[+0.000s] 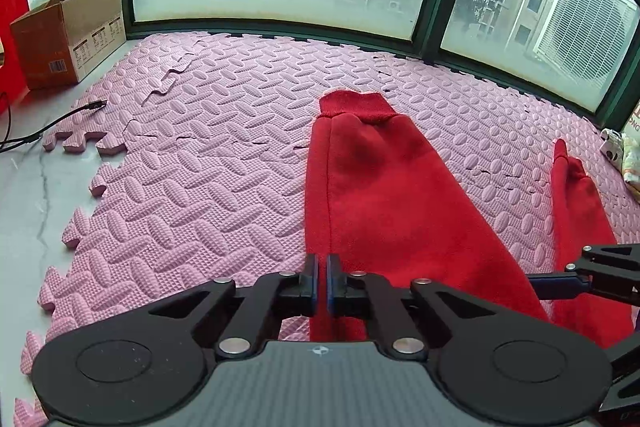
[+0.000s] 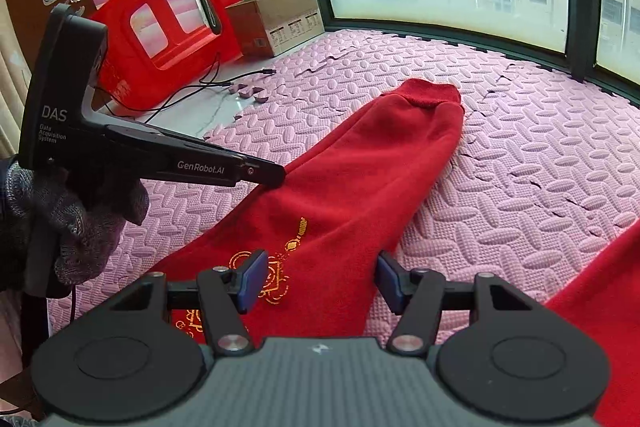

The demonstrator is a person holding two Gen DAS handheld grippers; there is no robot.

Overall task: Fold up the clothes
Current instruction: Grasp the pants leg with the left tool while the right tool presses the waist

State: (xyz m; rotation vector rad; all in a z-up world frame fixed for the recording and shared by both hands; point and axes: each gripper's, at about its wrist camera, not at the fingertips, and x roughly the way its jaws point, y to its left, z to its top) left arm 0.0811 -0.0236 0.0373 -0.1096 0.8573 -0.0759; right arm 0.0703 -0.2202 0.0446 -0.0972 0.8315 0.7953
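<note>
A red sweater lies on the pink foam mat. One sleeve stretches away from me to a ribbed cuff; it also shows in the right wrist view, with gold embroidery near its base. My left gripper is shut on the sleeve's left edge, also seen from the side in the right wrist view. My right gripper is open, its blue pads straddling the sleeve just above the cloth. A second red part lies to the right.
The pink foam mat covers a marble window ledge. A cardboard box and a red plastic stool stand at the far left, with a black cable beside them. Windows run along the back. A printed bag lies at the right edge.
</note>
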